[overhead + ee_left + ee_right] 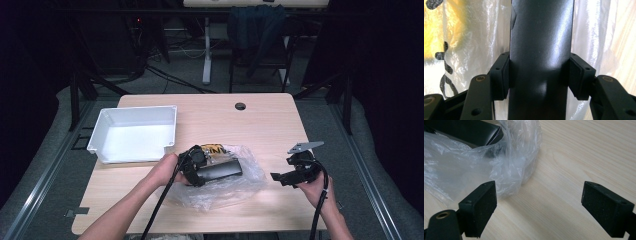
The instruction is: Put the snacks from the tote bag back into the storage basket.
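Black box, clear bag, white tray, pale wood table.

Box (220, 171): glossy black, plain, no print seen. Plastic bag (235, 185): clear, whitish sheen where it crinkles; yellow patch with black lettering (434, 30) showing through it. Tray (134, 134): plain white. Table (260, 125): light wood with fine grain, one dark round hole. Left gripper (540, 75) and right gripper (539, 207): matt black pads.

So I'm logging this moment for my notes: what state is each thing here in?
Black box: clamped between the left gripper pads.
Plastic bag: crumpled flat on the table, under the box.
White bin: upright, empty.
Right gripper: open, holding nothing, beside the bag.
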